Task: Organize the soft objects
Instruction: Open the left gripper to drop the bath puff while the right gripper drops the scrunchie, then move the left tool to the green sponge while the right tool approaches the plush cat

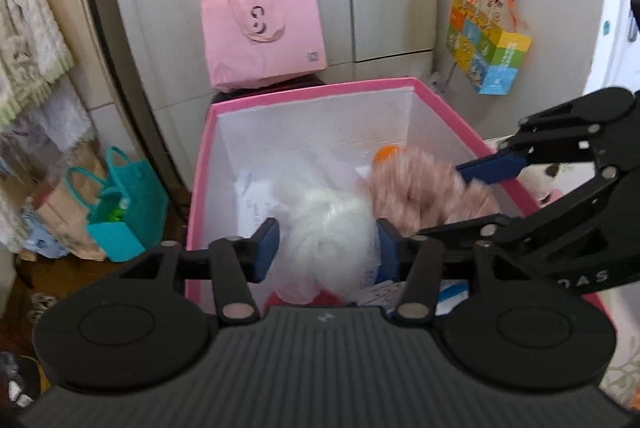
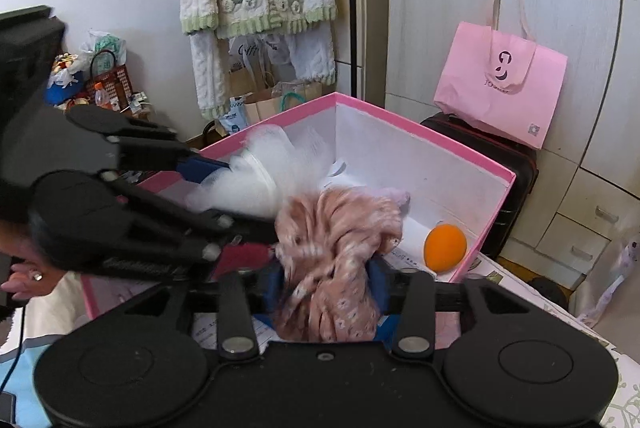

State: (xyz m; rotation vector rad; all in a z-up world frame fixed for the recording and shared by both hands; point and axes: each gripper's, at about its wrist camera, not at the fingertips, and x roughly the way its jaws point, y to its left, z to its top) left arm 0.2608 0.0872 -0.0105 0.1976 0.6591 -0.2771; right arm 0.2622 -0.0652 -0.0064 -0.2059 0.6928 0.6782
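Both tongs tilted down over the pink box, left tongs part open around white fluffy bundle, right tongs part open around pink floral cloth, orange ball beyond right tongs

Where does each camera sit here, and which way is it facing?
Left wrist: on the left gripper, looking down into the pink box; its fingers flank a white fluffy bundle; the right gripper enters from the right.
Right wrist: on the right gripper, facing the same pink box; its fingers flank a pink floral cloth; the left gripper and a hand show at left.
Shared: box, both bundles, orange ball, pink tote bag.
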